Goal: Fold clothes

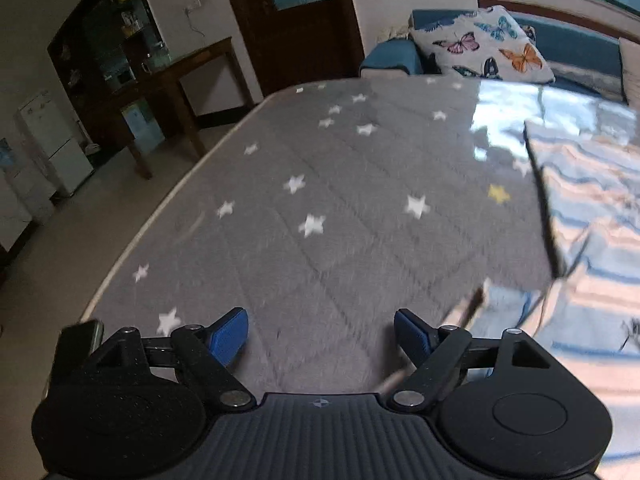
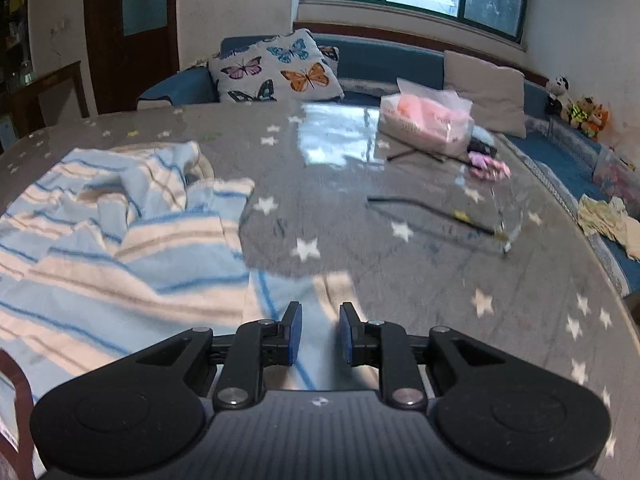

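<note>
The striped cloth [image 2: 120,240] lies crumpled at lower left on the table [image 2: 400,280], directly under the right gripper [image 2: 319,332], whose narrow jaws hold nothing, while the left gripper [image 1: 321,334], jaws wide and empty, has it off to its right.

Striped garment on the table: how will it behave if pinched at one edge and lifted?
Probably floppy: the striped garment lies rumpled in soft folds, so it should drape and sag. It may slide easily, since the table cover looks glossy.

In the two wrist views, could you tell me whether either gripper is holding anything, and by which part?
Nothing is held. The left gripper is wide open over the table; the right gripper is narrowly open above the striped cloth.
</note>
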The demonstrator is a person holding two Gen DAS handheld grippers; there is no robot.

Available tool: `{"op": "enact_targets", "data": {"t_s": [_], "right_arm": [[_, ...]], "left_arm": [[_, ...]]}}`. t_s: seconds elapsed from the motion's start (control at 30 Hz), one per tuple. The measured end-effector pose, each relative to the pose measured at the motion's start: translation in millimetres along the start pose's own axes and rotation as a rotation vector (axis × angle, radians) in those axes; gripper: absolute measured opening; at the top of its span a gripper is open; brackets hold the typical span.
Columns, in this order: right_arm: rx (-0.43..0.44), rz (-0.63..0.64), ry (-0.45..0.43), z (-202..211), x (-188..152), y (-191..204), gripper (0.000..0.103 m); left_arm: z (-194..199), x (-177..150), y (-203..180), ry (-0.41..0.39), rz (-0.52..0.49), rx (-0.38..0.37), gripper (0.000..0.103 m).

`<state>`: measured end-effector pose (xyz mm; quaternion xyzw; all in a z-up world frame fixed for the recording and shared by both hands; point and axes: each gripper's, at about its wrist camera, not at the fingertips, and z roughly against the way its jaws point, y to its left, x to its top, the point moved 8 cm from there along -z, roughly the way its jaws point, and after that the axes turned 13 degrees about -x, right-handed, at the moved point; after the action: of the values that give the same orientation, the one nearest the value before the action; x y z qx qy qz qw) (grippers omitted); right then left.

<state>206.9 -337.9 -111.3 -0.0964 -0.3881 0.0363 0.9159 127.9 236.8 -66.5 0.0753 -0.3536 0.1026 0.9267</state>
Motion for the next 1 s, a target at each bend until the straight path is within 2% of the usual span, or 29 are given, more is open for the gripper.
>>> {"op": "enact_targets", "data": {"t_s": [0.27,0.4,0.53,0.77,0.9,1.0], "right_arm": [[0.1,0.051,-0.029,-10.4,47.6,32.2,0.019],[0.138,0.067,-0.018,-29.3,64.1,52.8,0.019],[0.16,0.086,0.002,-51.5,75.1,70.4,0.019],[0.167,0.102,0.033,-83.6,82.5,84.9,0.021],[0.172,0.102,0.034,-89.1,83.1,84.0,0.024],[0.17,0.101,0.029,-90.9,85.6,83.0,0.028]], "left_arm": [[6.3,50.6,-66.3,-0.077,-0.087,-0.179,0.077],[-6.7,72.5,-103.9,-0.095,-0.147,-0.23,0.074],[-30.6,92.0,-132.5,-0.075,-0.168,-0.285,0.074],[-73.3,124.1,-161.9,-0.071,-0.164,-0.32,0.074],[-91.6,135.5,-174.6,-0.084,-0.192,-0.314,0.075],[-108.0,141.4,-179.0,-0.065,-0.194,-0.305,0.075]]}}
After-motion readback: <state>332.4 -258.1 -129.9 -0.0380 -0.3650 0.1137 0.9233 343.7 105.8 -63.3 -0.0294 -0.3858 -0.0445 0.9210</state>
